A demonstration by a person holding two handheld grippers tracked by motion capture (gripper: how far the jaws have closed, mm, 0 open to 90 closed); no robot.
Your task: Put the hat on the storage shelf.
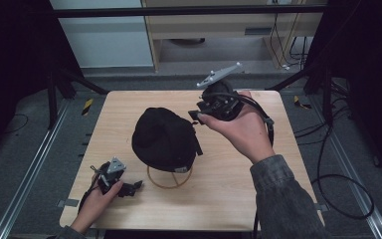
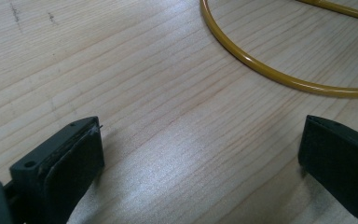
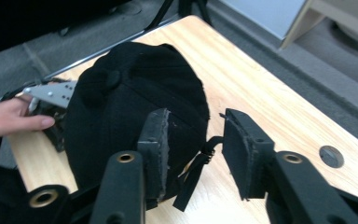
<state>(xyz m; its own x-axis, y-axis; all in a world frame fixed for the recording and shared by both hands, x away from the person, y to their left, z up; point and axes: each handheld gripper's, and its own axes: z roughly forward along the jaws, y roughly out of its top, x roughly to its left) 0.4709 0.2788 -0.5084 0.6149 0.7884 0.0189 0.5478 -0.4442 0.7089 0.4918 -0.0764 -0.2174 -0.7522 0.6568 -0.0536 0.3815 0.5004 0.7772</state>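
a black cap (image 1: 163, 138) is set on a yellow wire stand (image 1: 169, 178) mid table (image 1: 238, 199), its strap (image 3: 193, 175) end turned toward the right gripper (image 3: 193, 135), held open above. the left gripper (image 2: 200, 154) is kept wide open, low on the table.

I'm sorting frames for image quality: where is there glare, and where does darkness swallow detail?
Left gripper view: a pale sheen on the table between the open jaws; the yellow ring carries a thin highlight. High view: evenly lit tabletop, dark surroundings, the black cap nearly featureless. Right gripper view: the cap's seams and strap show; the near jaws look slightly soft.
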